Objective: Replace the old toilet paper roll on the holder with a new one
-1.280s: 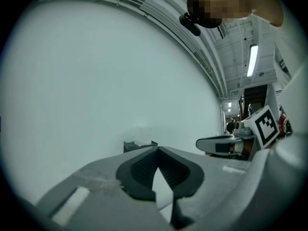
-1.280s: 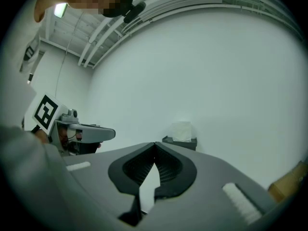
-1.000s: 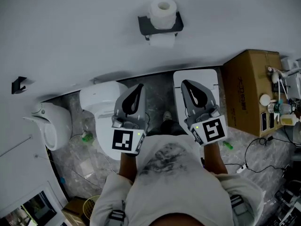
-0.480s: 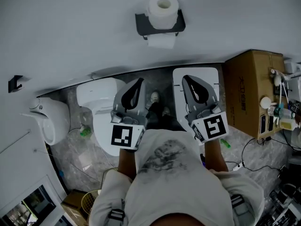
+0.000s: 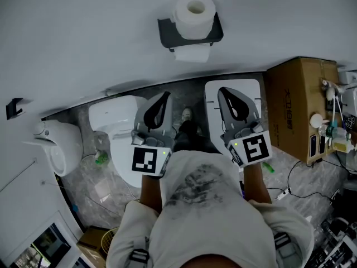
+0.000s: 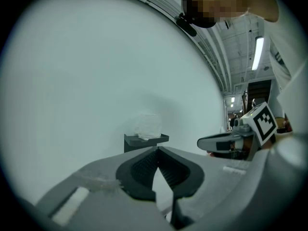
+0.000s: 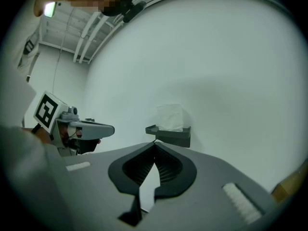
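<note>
Upright, toilet paper roll tops holder.

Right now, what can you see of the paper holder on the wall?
The holder is a dark grey bracket with a flat shelf on top, fixed to the plain white wall. A white roll stands upright on the shelf, core hole up. More white paper shows just under the shelf. Nothing else touches it.
</note>
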A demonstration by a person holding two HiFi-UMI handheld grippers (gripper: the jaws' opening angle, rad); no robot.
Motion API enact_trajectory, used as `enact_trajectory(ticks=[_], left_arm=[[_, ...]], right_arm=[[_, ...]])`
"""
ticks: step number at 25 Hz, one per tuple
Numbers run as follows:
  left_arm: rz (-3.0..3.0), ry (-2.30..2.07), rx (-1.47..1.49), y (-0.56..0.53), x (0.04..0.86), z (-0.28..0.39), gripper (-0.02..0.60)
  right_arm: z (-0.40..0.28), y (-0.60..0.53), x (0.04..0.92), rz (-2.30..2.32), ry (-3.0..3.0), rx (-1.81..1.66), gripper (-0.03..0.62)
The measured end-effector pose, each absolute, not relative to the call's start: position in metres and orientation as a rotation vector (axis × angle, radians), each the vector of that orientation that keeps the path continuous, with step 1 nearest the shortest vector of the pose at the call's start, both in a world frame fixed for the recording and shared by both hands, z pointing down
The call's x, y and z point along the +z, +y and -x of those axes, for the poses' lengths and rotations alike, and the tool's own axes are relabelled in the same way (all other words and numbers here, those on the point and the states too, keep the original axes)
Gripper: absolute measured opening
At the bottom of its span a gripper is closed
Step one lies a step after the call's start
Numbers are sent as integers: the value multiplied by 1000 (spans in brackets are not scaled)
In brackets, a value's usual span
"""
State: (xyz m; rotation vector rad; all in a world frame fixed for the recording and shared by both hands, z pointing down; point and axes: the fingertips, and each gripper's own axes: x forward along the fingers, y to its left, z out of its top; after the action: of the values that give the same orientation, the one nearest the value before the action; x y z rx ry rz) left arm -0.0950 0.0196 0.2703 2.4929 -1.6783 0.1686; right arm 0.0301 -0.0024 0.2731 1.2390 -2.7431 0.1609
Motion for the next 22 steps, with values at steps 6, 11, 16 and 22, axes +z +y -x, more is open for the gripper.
enact_trajectory(ticks=[6, 11, 16, 22], left_arm=[[-2496, -1638, 182, 1, 289, 101, 3], [-2495, -1600, 195, -14, 303, 104, 3], [-2489, -1572, 204, -27, 316, 105, 3], [-2495, -1539, 218, -44, 329, 107, 3]], right_arm=[[-29, -17, 290, -1272, -2704, 187, -1], [-31, -31, 301, -1316, -2669, 206, -1], [-31, -43, 313, -1333, -2639, 225, 0], [-30, -58, 326, -1357, -2608, 252, 0]])
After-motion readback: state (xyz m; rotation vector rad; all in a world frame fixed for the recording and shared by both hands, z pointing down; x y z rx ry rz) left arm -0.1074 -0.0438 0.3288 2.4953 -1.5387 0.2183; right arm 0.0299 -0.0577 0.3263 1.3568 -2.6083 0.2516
